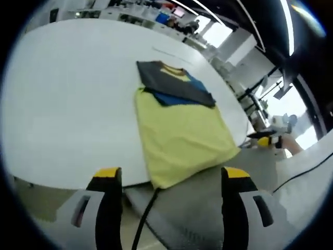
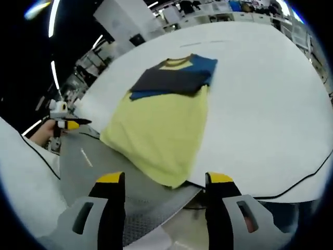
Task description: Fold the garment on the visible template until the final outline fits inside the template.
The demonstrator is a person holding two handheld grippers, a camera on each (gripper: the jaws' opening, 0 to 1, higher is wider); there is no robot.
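A yellow T-shirt (image 1: 179,130) lies flat on the white table (image 1: 67,104), collar at the far end. Its dark grey sleeve (image 1: 171,80) is folded across the chest over the blue sleeve (image 1: 177,99). The hem reaches the near table edge and slightly overhangs it. My left gripper (image 1: 170,177) is open, held off the table just short of the hem. In the right gripper view the same shirt (image 2: 161,125) lies ahead, and my right gripper (image 2: 164,179) is open near the hem corner. Neither gripper holds anything. A faint line (image 1: 171,50) marks the table beyond the collar.
Grey floor (image 1: 208,208) shows below the table's near edge. A black cable (image 1: 145,213) runs down between my left jaws; another (image 2: 291,194) follows the table edge. The other gripper (image 1: 270,139) is held by a hand at the right; its counterpart (image 2: 65,124) shows left. Shelves and equipment stand behind.
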